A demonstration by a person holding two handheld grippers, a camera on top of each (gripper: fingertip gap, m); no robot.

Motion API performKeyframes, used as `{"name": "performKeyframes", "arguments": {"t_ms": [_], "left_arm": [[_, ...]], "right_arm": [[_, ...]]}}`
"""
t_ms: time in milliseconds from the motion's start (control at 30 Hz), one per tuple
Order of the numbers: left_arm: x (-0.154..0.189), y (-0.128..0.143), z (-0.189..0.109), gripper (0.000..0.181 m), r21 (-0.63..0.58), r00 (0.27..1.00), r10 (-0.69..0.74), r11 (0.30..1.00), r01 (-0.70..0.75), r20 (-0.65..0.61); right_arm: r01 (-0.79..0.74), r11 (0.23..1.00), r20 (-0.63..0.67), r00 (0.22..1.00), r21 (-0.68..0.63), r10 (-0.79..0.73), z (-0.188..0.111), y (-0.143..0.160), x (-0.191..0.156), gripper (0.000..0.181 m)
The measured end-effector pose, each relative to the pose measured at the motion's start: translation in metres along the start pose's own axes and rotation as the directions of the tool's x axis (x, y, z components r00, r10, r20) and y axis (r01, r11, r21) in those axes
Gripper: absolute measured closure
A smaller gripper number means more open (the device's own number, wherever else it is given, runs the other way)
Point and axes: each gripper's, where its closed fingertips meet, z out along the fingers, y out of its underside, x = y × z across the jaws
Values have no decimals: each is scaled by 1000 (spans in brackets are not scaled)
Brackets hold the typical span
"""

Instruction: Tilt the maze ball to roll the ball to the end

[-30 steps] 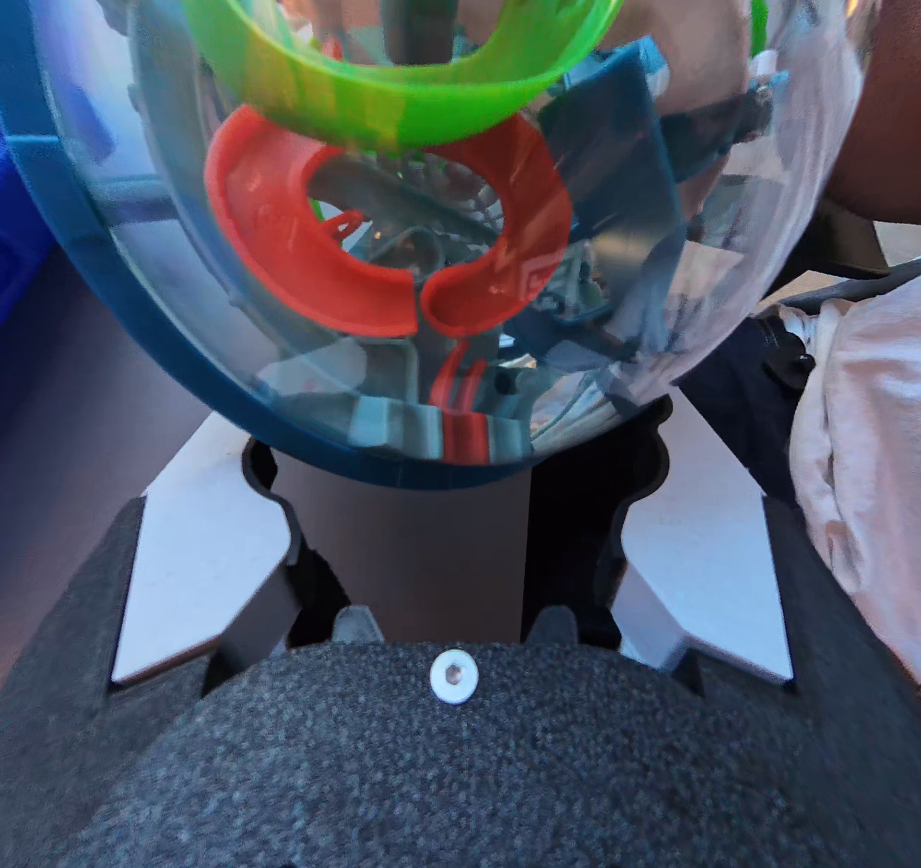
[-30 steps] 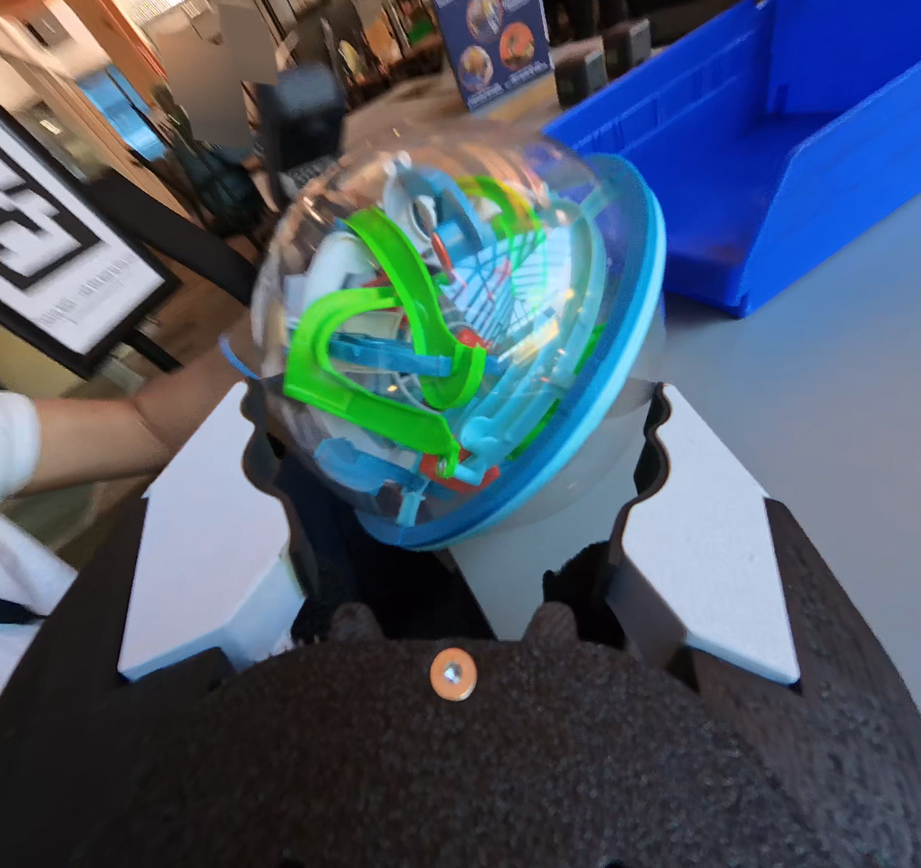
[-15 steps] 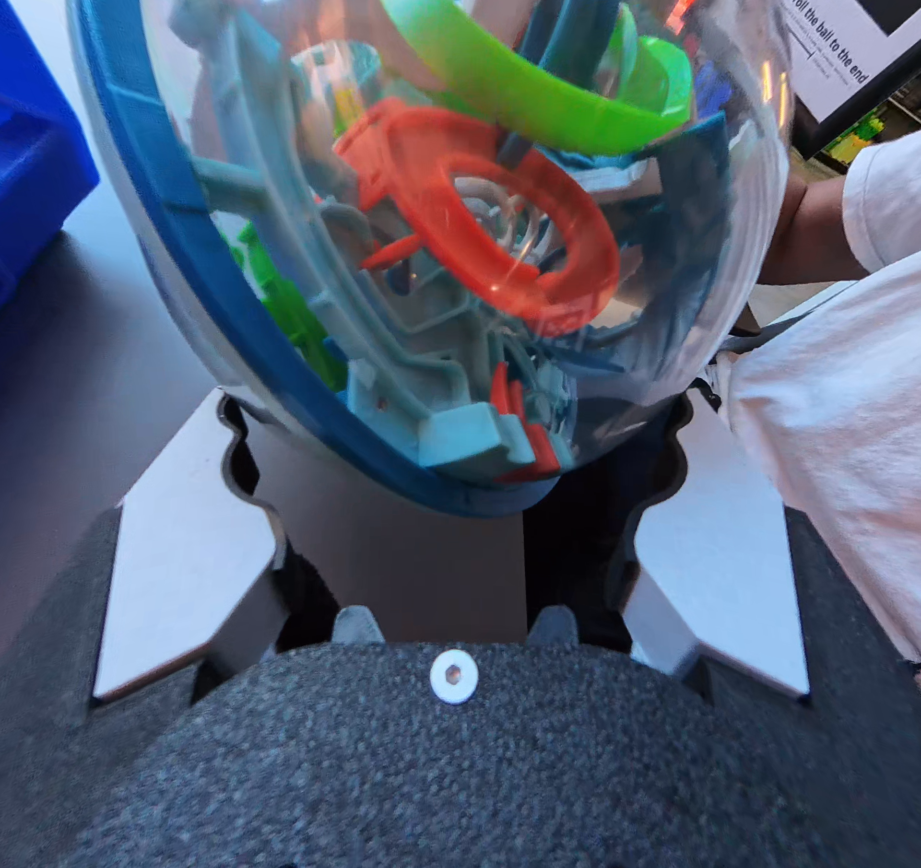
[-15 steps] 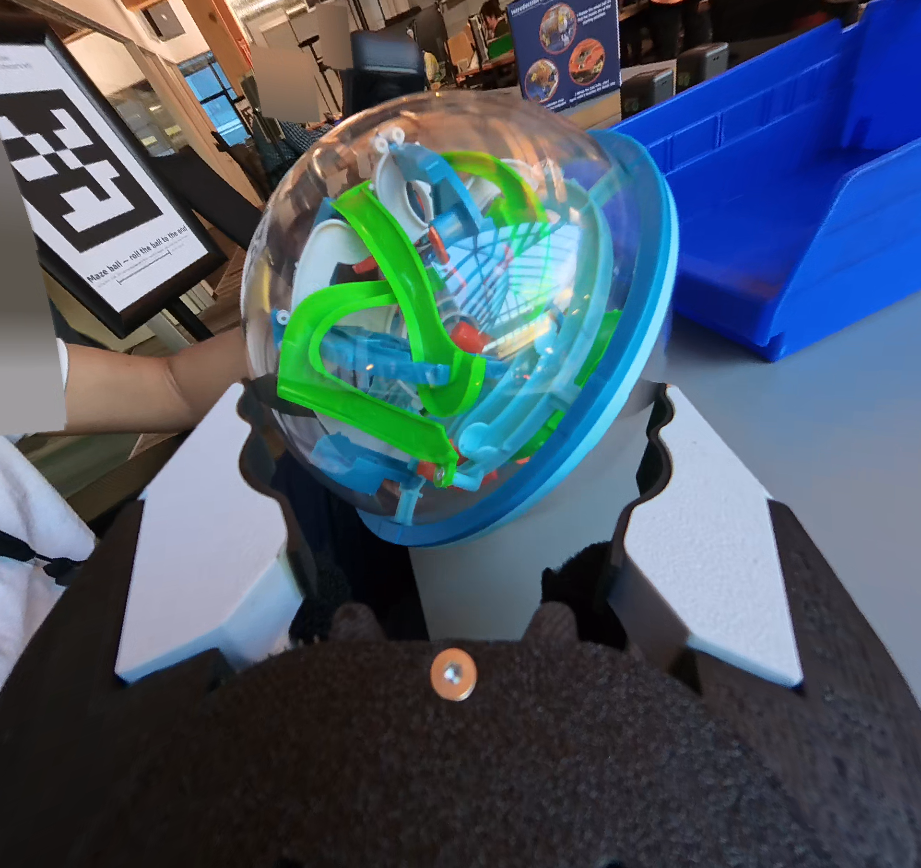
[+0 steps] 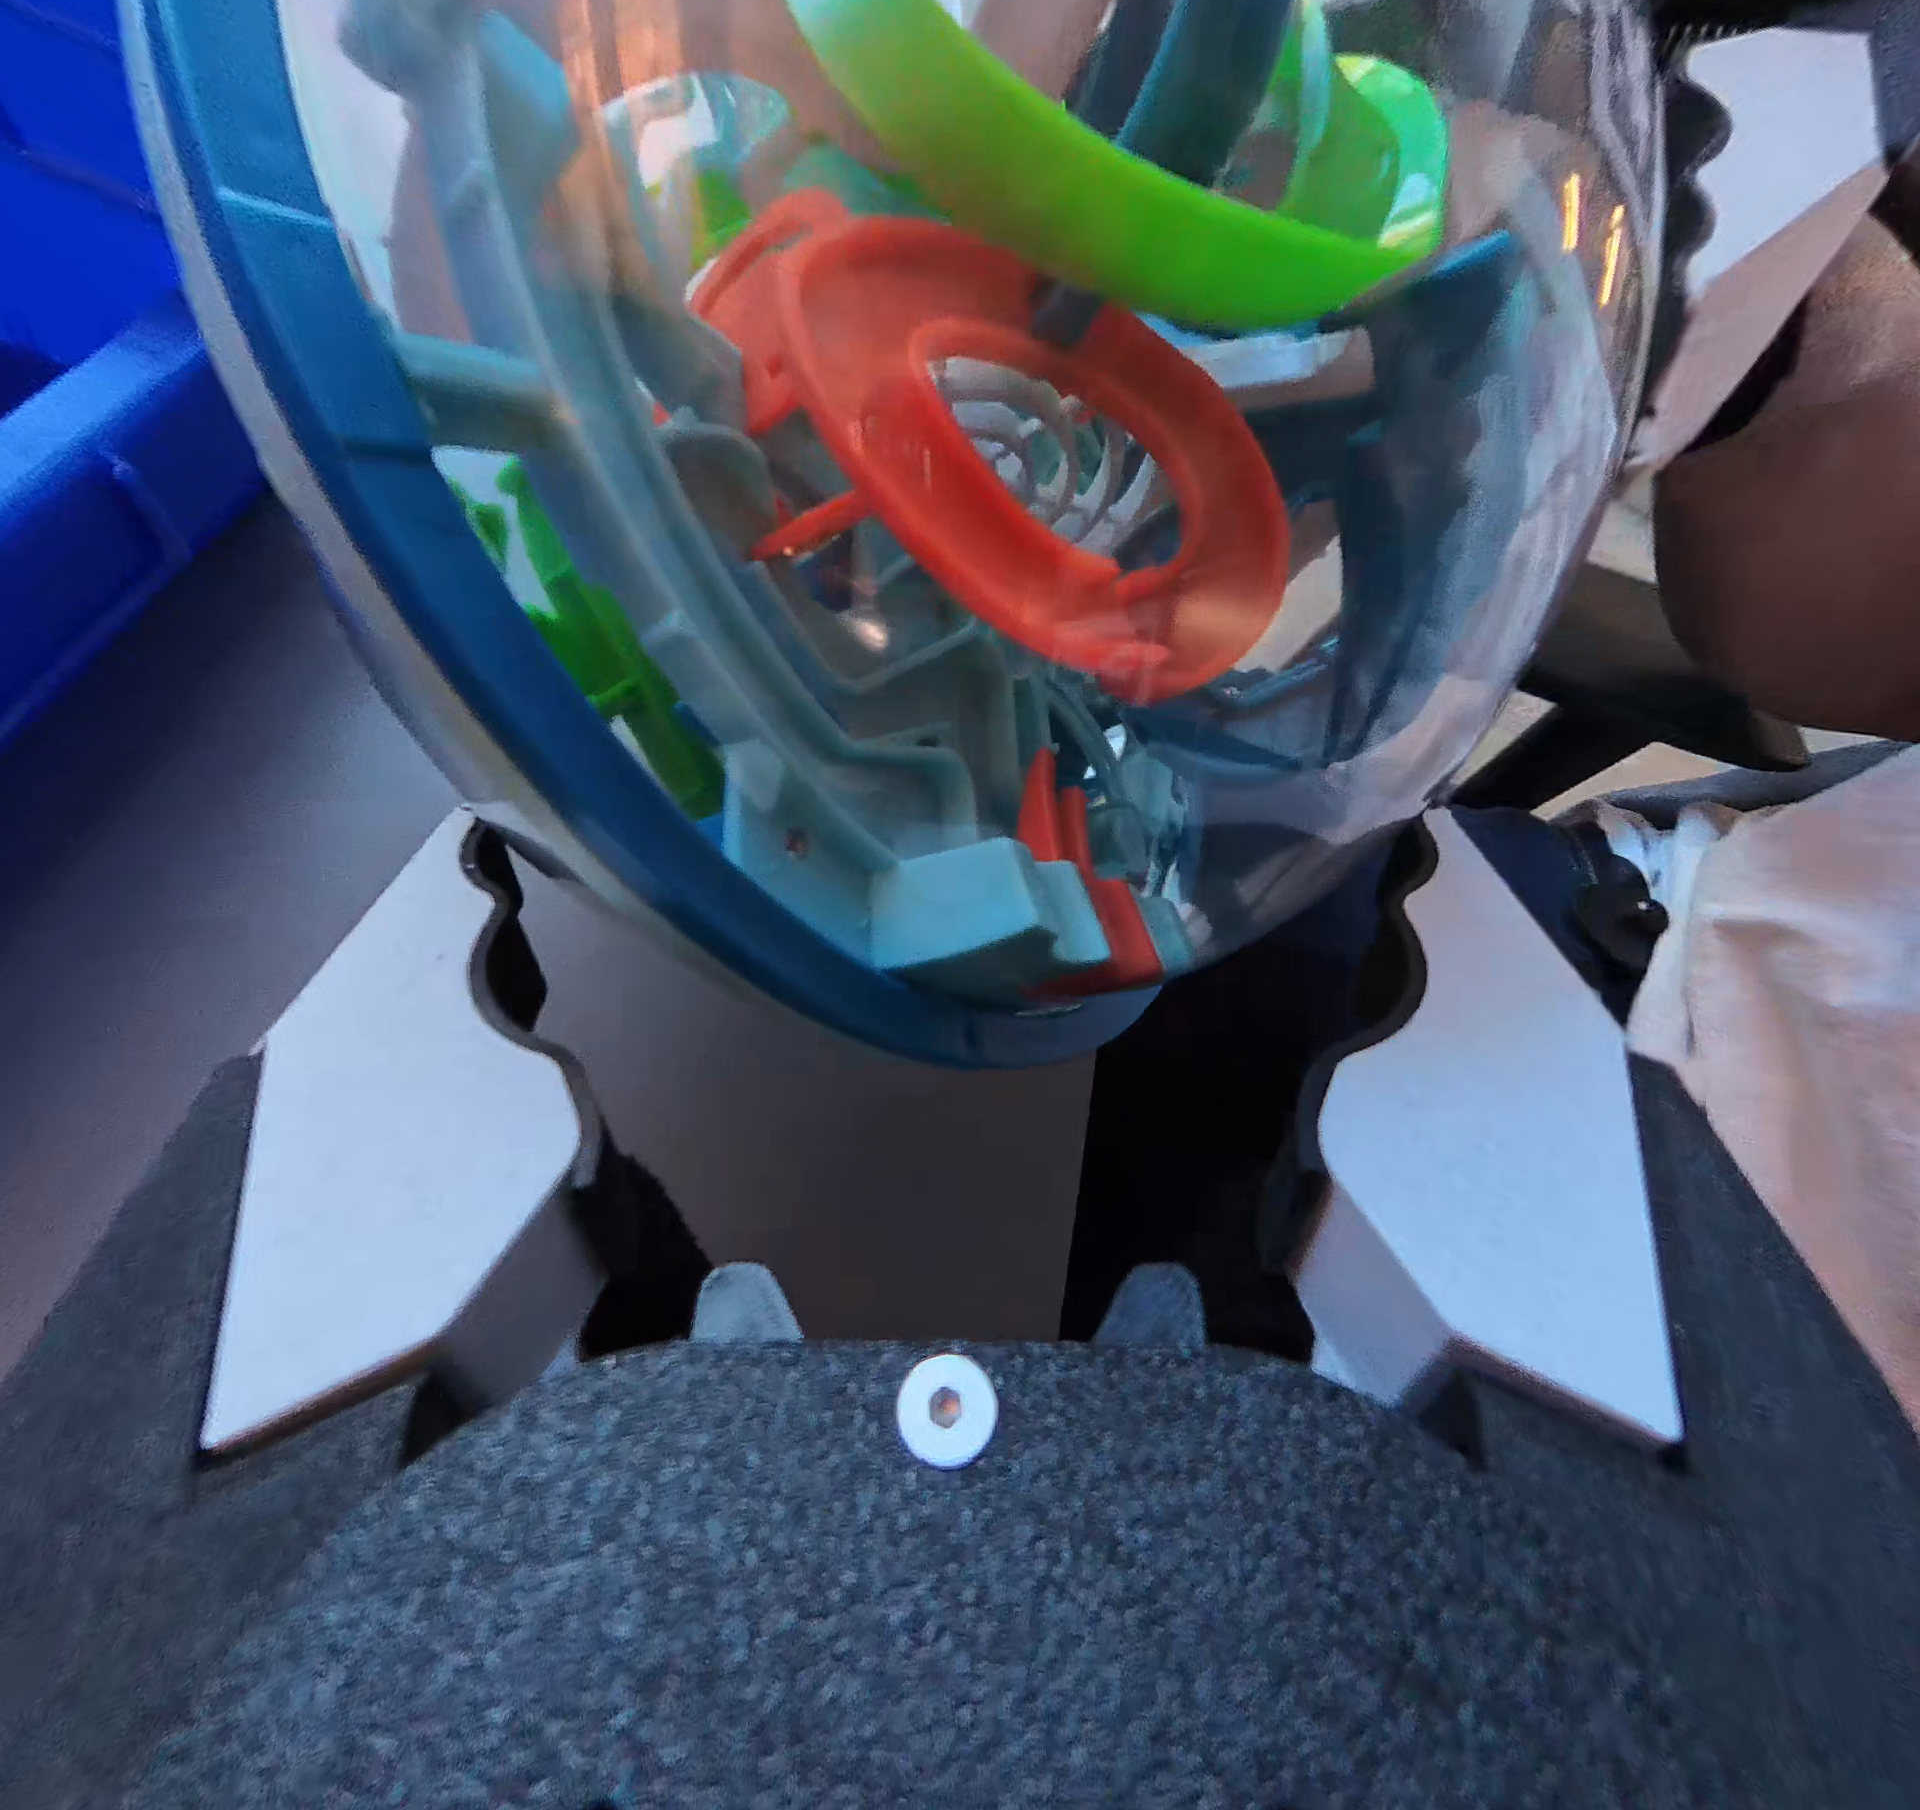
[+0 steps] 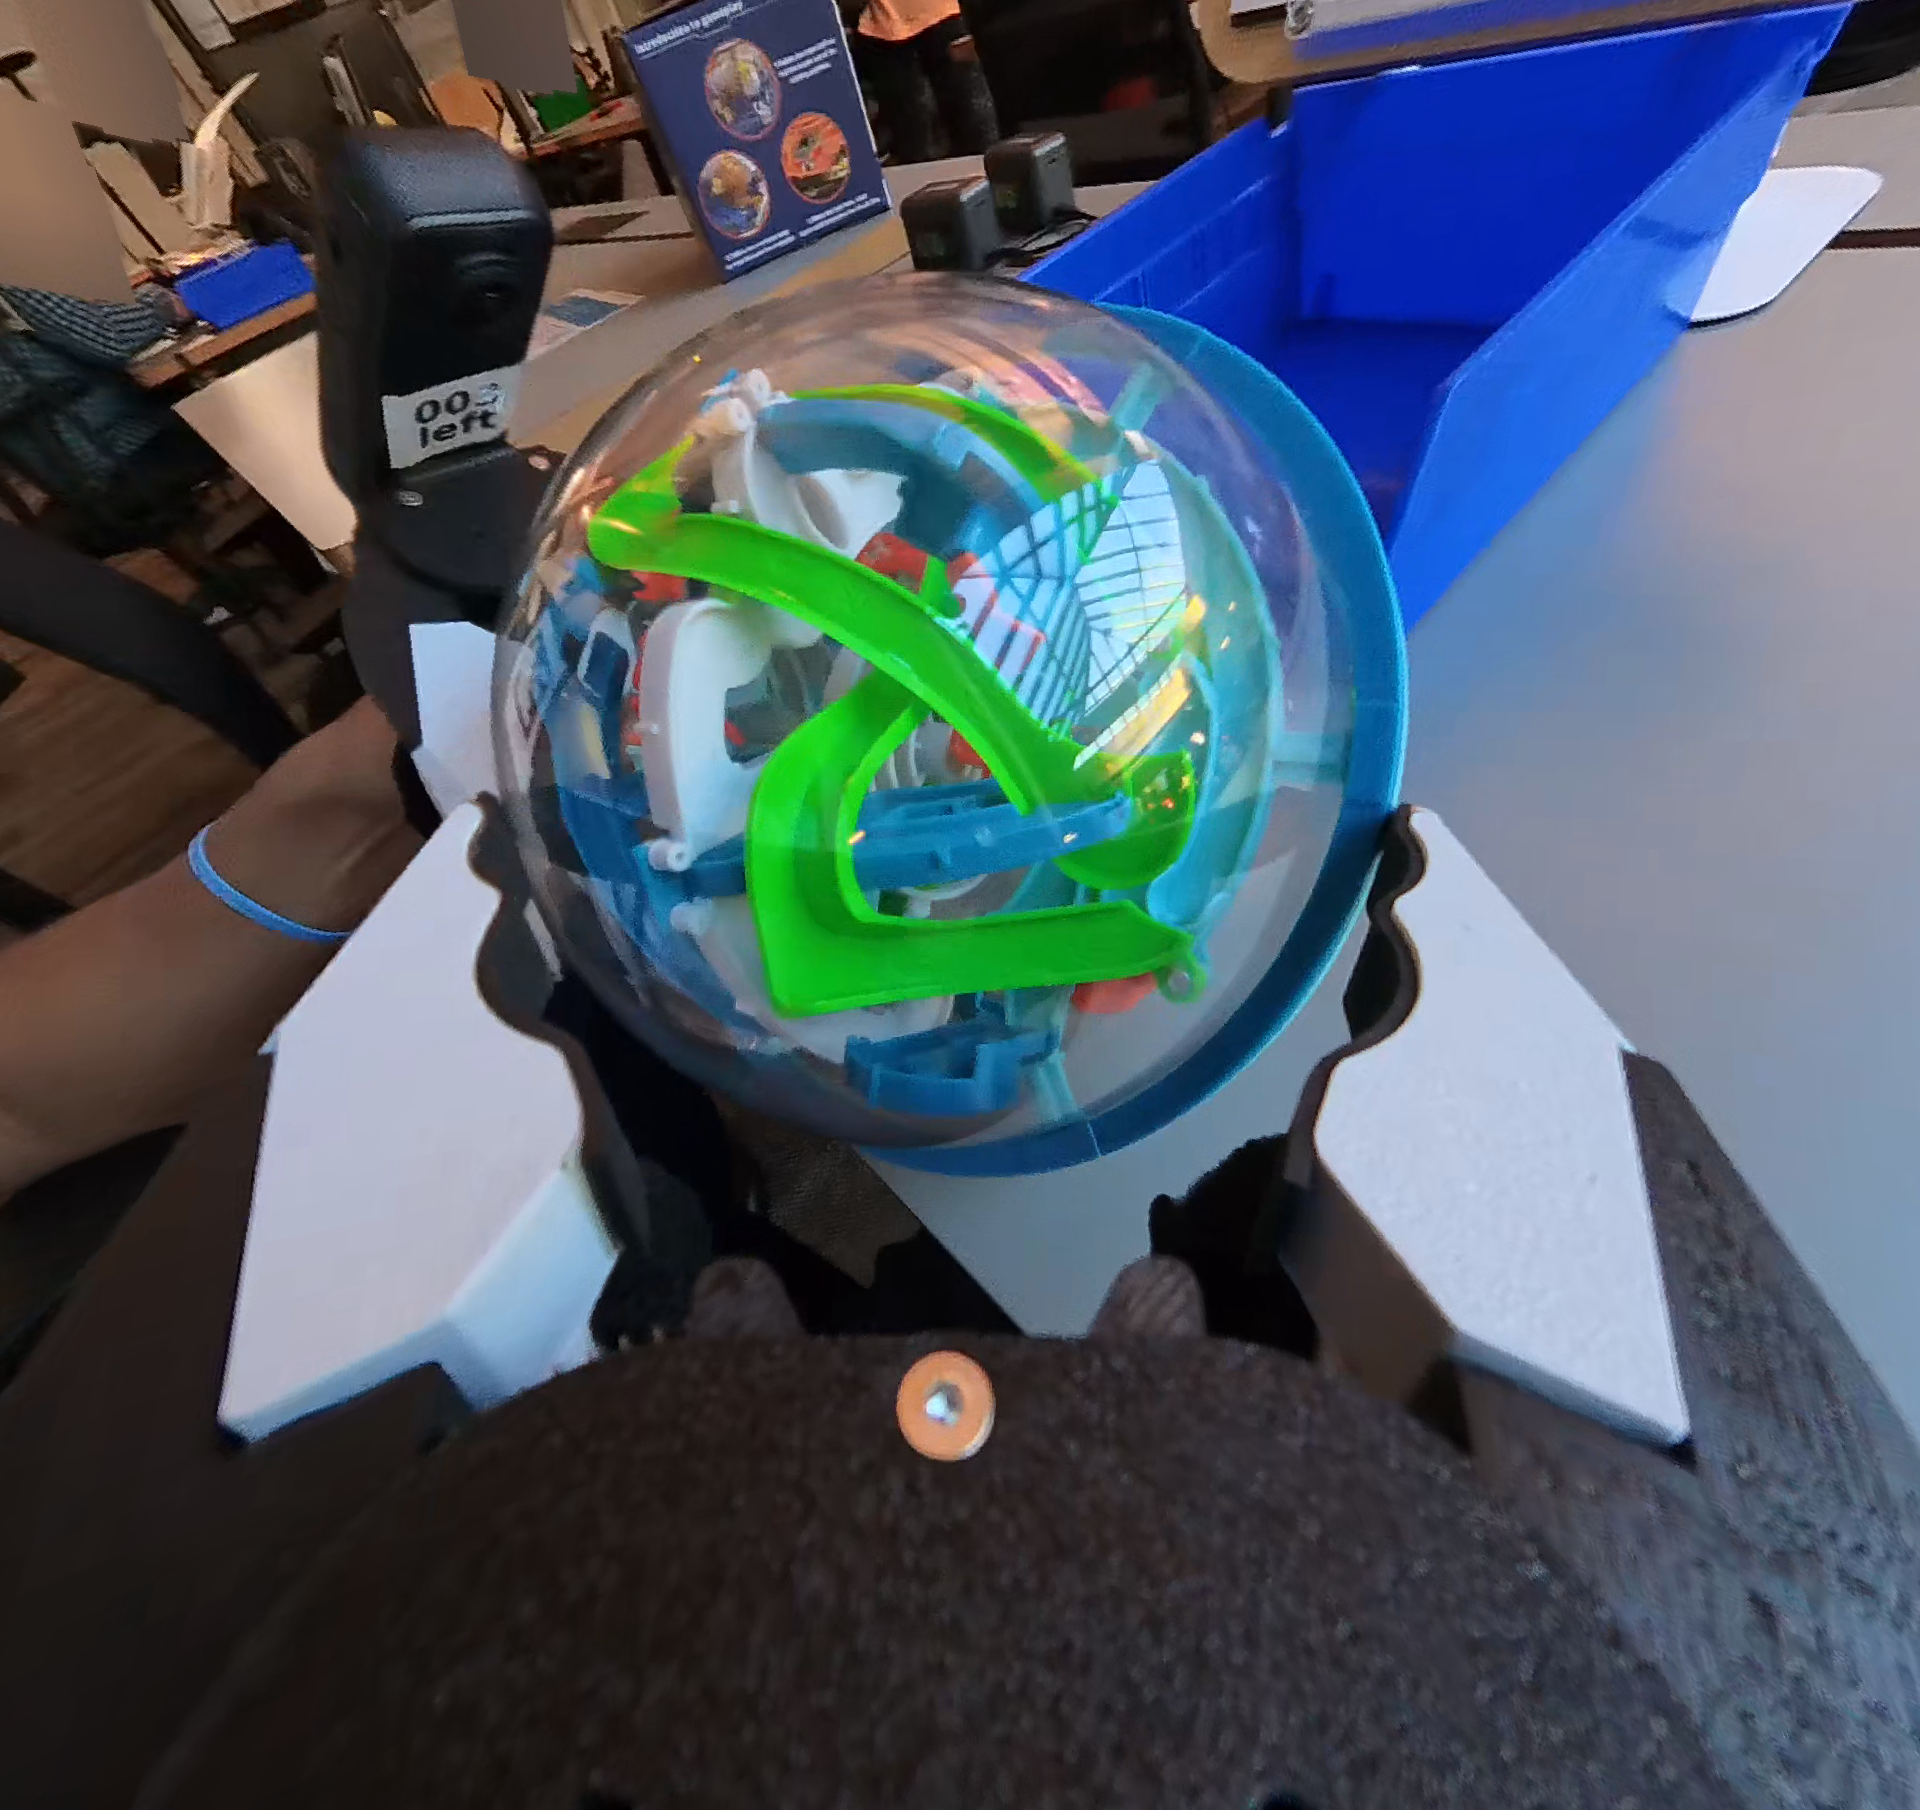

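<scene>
While both grippers clasp, maze ball (image 6: 935,752) tilted

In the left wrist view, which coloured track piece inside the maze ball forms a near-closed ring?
The orange-red track at the sphere's centre; the lime-green one above it is only an open arc.
</scene>
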Motion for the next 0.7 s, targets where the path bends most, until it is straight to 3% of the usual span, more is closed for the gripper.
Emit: {"name": "performKeyframes", "arguments": {"t_ms": [133,367,500,700], "left_arm": [[-1,0,-3,28,9,1000,-1,1000,1,3],[-13,-7,-18,23,72,991,-16,997,26,-132],[-7,-12,-11,22,74,969,-10,997,29,-247],[-10,-17,-9,27,103,971,-12,994,38,-239]], "right_arm": [[-7,1000,42,999,-14,7,1,0,3,28],[84,996,145,986,-36,-78,6,-2,1,27],[116,993,220,970,-31,-107,10,-5,1,27],[87,994,269,961,-73,-64,8,-3,11,27]]}}
